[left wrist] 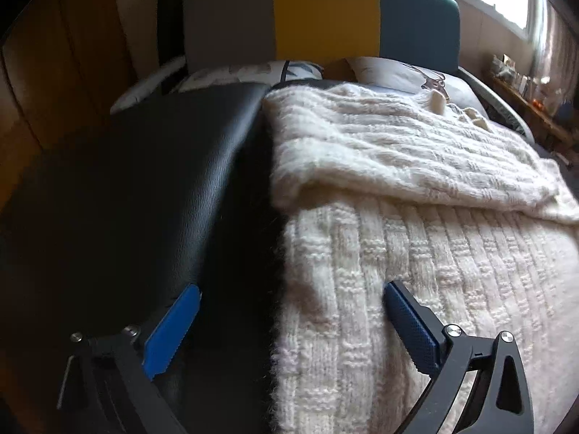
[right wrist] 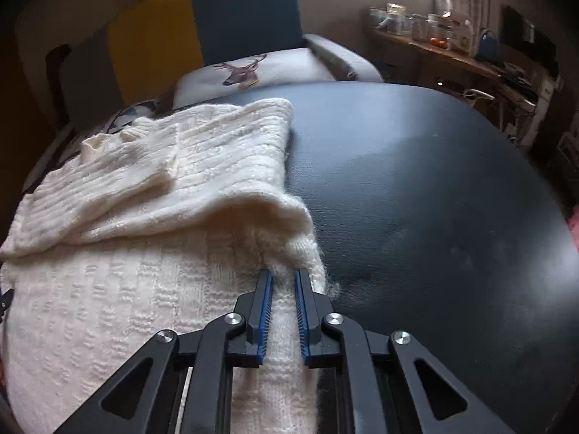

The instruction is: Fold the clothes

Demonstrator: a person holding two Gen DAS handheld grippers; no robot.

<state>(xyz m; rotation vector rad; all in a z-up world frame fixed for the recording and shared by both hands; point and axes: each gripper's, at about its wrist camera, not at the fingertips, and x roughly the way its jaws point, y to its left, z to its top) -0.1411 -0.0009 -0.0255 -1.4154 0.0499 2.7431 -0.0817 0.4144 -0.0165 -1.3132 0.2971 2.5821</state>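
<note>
A cream knitted sweater (left wrist: pixel 416 260) lies flat on a black padded table (left wrist: pixel 152 188), with its sleeves folded across the upper body. My left gripper (left wrist: pixel 289 300) is open wide, straddling the sweater's left edge, one blue pad over the black surface and one over the knit. In the right wrist view the sweater (right wrist: pixel 144 289) fills the left side. My right gripper (right wrist: pixel 283 275) is shut on the sweater's right edge, with a ridge of knit pinched between its blue pads.
A sofa (left wrist: pixel 325 11) with grey, yellow and teal back panels stands beyond the table, with printed cushions (right wrist: pixel 249 68) on it. A cluttered wooden shelf (right wrist: pixel 445 50) runs under the window at the right. The black table top (right wrist: pixel 434 199) extends right of the sweater.
</note>
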